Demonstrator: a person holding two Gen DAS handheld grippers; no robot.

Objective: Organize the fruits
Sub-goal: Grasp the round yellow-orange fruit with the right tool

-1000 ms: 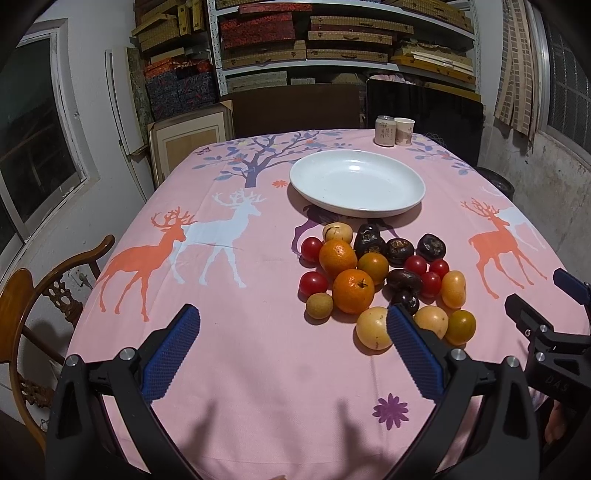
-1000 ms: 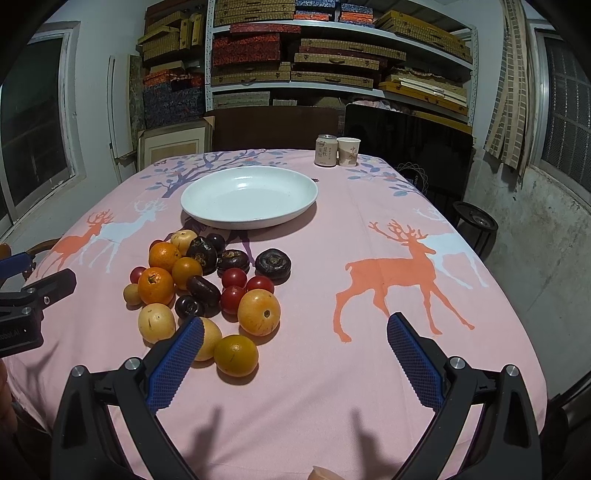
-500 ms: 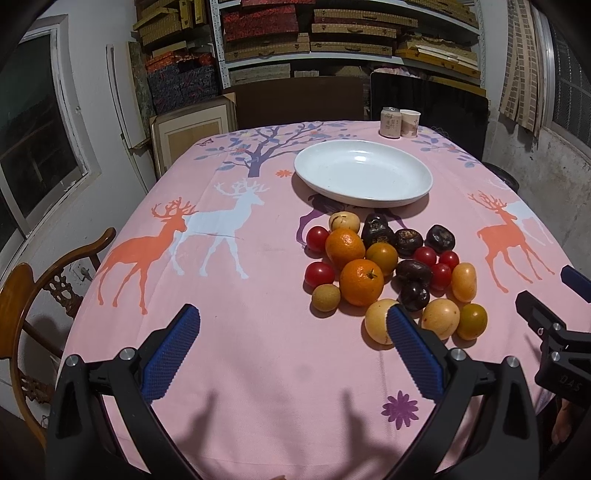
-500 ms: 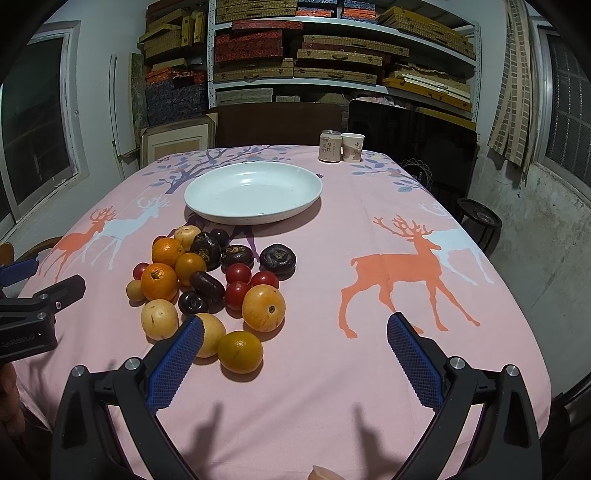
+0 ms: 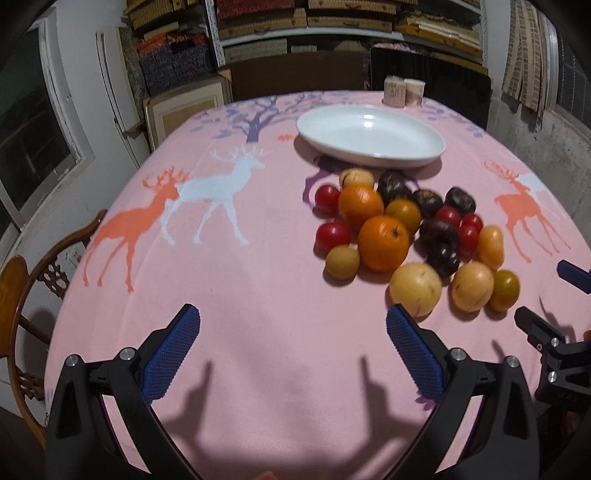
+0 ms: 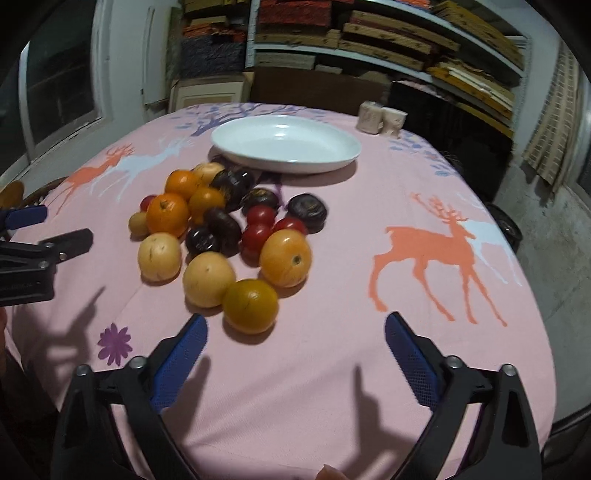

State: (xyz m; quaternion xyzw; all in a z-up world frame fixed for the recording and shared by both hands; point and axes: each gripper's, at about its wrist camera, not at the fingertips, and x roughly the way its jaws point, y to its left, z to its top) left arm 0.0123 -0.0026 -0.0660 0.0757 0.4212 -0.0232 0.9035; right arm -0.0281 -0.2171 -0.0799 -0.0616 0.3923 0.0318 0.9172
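Note:
A heap of fruit point(image 5: 406, 229) lies on the pink deer tablecloth: oranges, red tomatoes, dark purple fruits and yellow ones. It also shows in the right wrist view point(image 6: 229, 229). An empty white plate point(image 5: 371, 134) stands just beyond it; it shows in the right wrist view too point(image 6: 286, 142). My left gripper point(image 5: 293, 343) is open and empty, low over the cloth, near side and left of the heap. My right gripper point(image 6: 295, 354) is open and empty, just before a yellow-orange fruit point(image 6: 250, 305).
Two small cups point(image 5: 402, 90) stand at the far table edge. A wooden chair point(image 5: 29, 280) is at the table's left side. Shelves with stacked boxes point(image 6: 369, 33) fill the back wall. The table edge drops off at right point(image 6: 546, 295).
Both grippers have moved forward and lower toward the fruit heap, which now looks larger and closer. Both stay open and empty.

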